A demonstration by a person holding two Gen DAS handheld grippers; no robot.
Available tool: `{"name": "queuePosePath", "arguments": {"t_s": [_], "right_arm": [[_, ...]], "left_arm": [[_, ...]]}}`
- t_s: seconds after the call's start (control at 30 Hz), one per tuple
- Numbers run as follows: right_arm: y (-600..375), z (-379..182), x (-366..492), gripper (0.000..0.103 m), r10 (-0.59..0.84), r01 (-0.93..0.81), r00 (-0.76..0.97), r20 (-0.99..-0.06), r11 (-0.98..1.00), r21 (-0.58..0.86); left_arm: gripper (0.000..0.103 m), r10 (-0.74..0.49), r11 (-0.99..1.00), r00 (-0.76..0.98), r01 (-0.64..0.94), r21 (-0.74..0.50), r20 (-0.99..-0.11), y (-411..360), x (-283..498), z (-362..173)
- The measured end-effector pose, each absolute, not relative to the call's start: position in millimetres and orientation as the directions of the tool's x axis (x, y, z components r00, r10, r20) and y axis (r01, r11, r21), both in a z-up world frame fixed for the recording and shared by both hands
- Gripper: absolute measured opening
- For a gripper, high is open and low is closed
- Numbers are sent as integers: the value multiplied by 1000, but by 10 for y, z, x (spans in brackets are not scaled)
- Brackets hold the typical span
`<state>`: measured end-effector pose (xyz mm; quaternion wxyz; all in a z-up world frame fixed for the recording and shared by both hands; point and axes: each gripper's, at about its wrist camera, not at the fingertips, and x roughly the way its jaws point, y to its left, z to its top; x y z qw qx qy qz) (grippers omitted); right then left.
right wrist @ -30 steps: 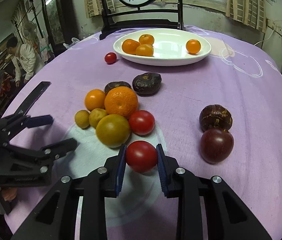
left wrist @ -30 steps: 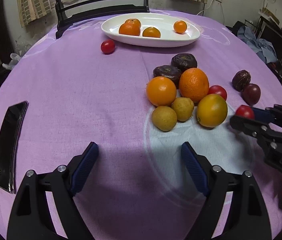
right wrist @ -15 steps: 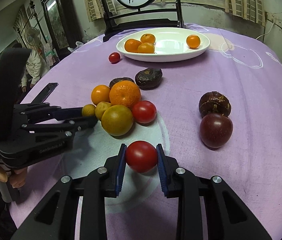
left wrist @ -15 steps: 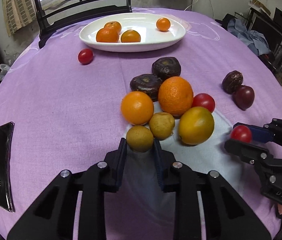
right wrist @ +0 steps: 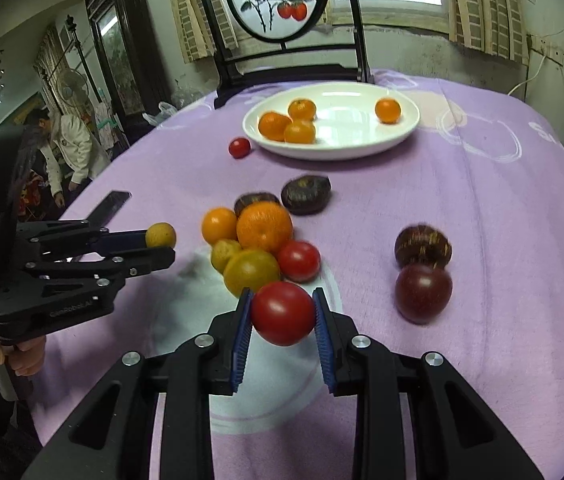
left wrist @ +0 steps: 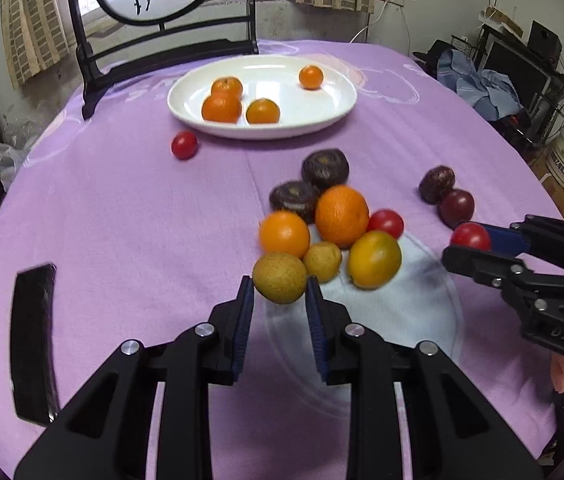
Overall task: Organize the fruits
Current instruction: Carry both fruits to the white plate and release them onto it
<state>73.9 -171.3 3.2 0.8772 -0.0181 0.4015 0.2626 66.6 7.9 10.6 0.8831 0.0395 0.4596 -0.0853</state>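
Note:
My left gripper (left wrist: 279, 292) is shut on a small brownish-yellow fruit (left wrist: 279, 278), held just above the purple cloth; it also shows in the right wrist view as the yellow fruit (right wrist: 161, 235). My right gripper (right wrist: 282, 314) is shut on a red tomato (right wrist: 283, 313), seen from the left wrist as the tomato (left wrist: 471, 237). A pile of oranges (left wrist: 341, 215), another yellow fruit (left wrist: 323, 261) and a red tomato (left wrist: 386, 223) lies mid-table. The white plate (left wrist: 334, 110) at the back holds several small oranges.
Two dark wrinkled fruits (left wrist: 325, 169) lie behind the pile, and two dark purple ones (right wrist: 423, 293) to the right. A lone tomato (left wrist: 184, 145) sits near the plate. A black phone (left wrist: 32, 340) lies at the left edge. A chair (left wrist: 162, 46) stands behind; a person (right wrist: 64, 152) is at far left.
My left gripper moved forward to the pile, closed on the brownish-yellow fruit and lifted it. My right gripper rose with the tomato still in its jaws.

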Motion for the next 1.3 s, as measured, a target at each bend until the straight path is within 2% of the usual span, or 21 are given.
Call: {"name": "queuePosePath", "arguments": {"t_s": [0.23,0.37,0.67,0.9,0.93,0.97,1.03,1.17,1.2,1.27,1.3], "right_arm": [[-1645,500,1122,30,427,-483,604,-673,868,117],[-1557,560,1545,30,404,-468,605,-686,878,104],[-1321,278,2434,30,316,-440,572,-757,897,41],[-1175,34,2761,32,272,-441,529,-804,897,14],[-1178,27,2774,40,266,-433,534,-803,901,11],[-1189,35,2777,46,265,-423,543,-797,906,13],[-1239,59,2739,48,276,-408,549,-789,912,35],[-1334,119,2598,51,270,-396,559,-784,918,34],[-1374,141,2539,53,275,-395,565,-778,918,37],[-1447,175,2414,66,276,-381,582,-765,924,43],[-1472,186,2359,67,274,-378,590,-760,925,40]], "left_arm": [[26,-125,982,622,190,-6,-773,38,1139,589],[26,-128,983,622,183,-15,-772,-26,1614,707],[26,-80,993,570,121,-12,-818,-135,2713,373],[28,-86,995,550,92,-42,-831,-168,3066,191],[34,-90,995,563,77,-57,-821,-152,3091,193],[49,-89,996,575,61,-66,-814,-135,3112,202],[64,-69,997,586,25,-67,-807,-107,3112,221],[65,-67,998,590,31,-60,-805,-88,2933,311],[66,-56,998,594,30,-47,-802,-82,2872,340],[70,-40,999,608,28,-29,-793,-58,2725,407],[70,-32,999,616,24,-22,-787,-43,2657,437]]}}
